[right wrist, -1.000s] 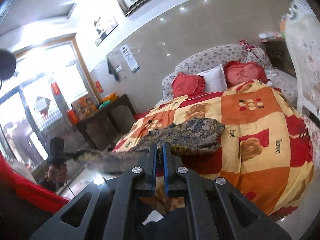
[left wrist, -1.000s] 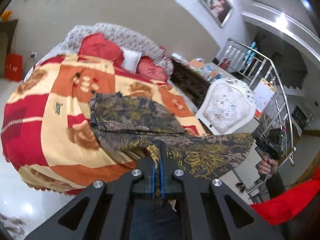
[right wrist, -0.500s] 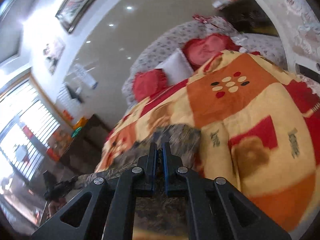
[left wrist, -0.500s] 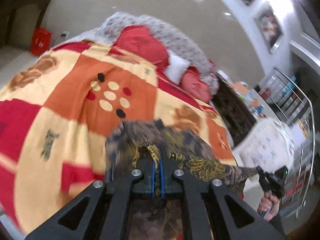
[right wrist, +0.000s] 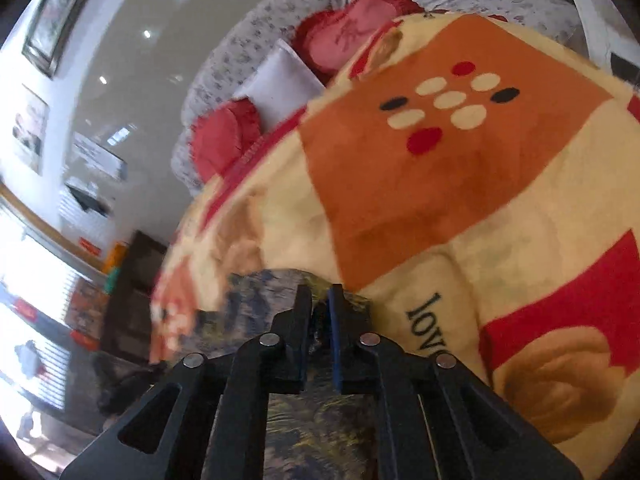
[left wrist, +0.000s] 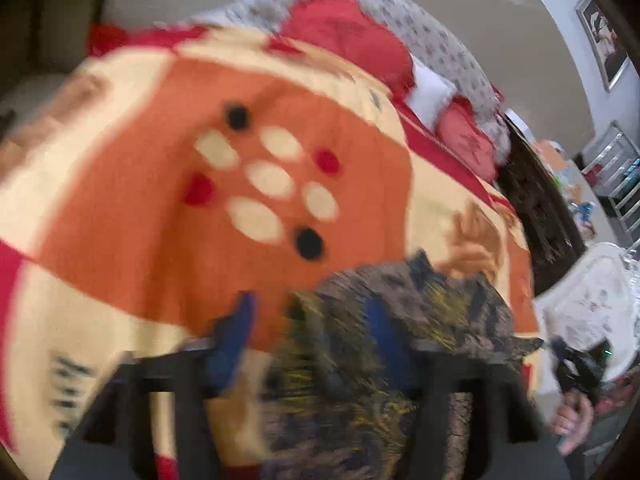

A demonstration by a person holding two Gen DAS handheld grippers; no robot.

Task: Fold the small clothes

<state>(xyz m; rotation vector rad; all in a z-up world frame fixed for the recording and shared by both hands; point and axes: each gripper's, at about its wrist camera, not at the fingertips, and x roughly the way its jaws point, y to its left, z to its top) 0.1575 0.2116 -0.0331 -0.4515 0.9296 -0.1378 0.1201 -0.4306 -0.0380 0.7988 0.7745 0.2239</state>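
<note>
The dark patterned garment (left wrist: pixel 400 320) with yellow and blue print lies on the orange, red and cream blanket (left wrist: pixel 160 200). In the blurred left wrist view my left gripper (left wrist: pixel 312 320) is open, its blue-padded jaws spread wide over the garment's edge. In the right wrist view my right gripper (right wrist: pixel 320 304) is nearly shut, with a fold of the same garment (right wrist: pixel 256 296) pinched between its jaws low over the blanket (right wrist: pixel 460 200). The right gripper also shows at the far right of the left wrist view (left wrist: pixel 576 368).
Red heart cushions (right wrist: pixel 352 28) and a white pillow (right wrist: pixel 280 88) sit at the bed's head. A dark wooden cabinet (left wrist: pixel 536 208) and a white chair (left wrist: pixel 592 300) stand right of the bed. A dark table (right wrist: pixel 132 280) stands left of it.
Both grippers have moved forward and down over the bed, carrying the garment's near edge onto the blanket. My left gripper has opened and let go of the cloth; my right still pinches it.
</note>
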